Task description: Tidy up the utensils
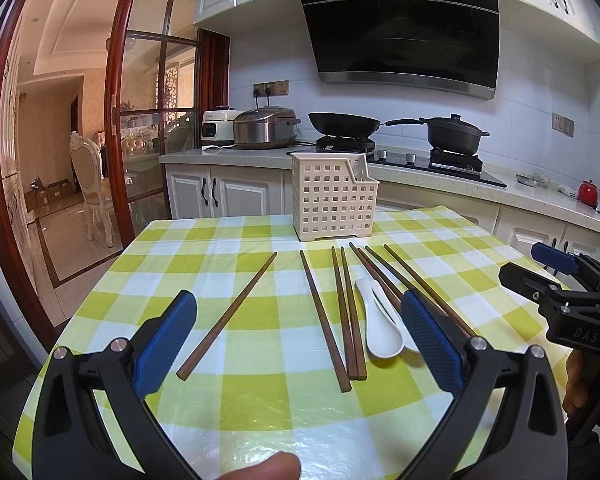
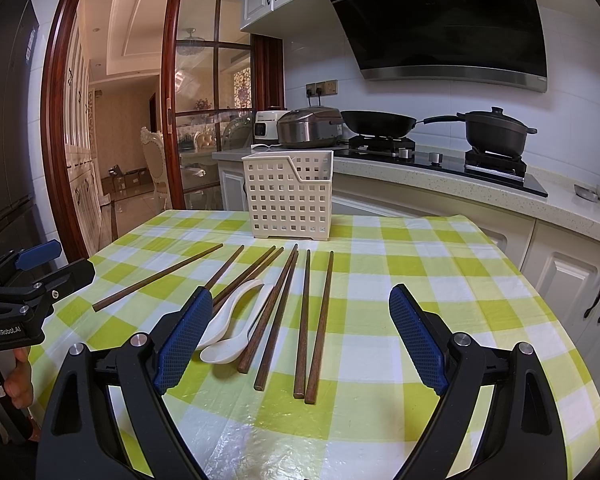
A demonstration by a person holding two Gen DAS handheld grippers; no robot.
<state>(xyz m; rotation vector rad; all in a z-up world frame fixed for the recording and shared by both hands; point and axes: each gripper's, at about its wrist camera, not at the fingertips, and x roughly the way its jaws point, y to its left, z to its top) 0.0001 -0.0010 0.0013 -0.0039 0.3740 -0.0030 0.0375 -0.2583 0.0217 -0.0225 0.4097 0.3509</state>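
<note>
Several dark wooden chopsticks [image 1: 324, 320] [image 2: 312, 320] lie spread on the green-checked tablecloth [image 1: 260, 400] [image 2: 420, 280]. Two white ceramic spoons [image 1: 380, 328] [image 2: 236, 320] lie among them, one overlapping the other. A cream perforated utensil basket [image 1: 332, 196] [image 2: 290, 196] stands upright at the table's far edge and looks empty. My left gripper [image 1: 296, 344] is open and empty above the near chopsticks. My right gripper [image 2: 300, 340] is open and empty above the chopsticks. Each gripper shows at the side of the other's view, the right one [image 1: 560, 280] and the left one [image 2: 36, 276].
Behind the table runs a kitchen counter [image 1: 440, 178] with a wok [image 1: 344, 123], a lidded pot [image 1: 454, 132], two rice cookers [image 1: 266, 127] and a red jar [image 1: 589, 194]. A glass sliding door [image 1: 156, 120] stands at the left. The table's near and side edges drop off.
</note>
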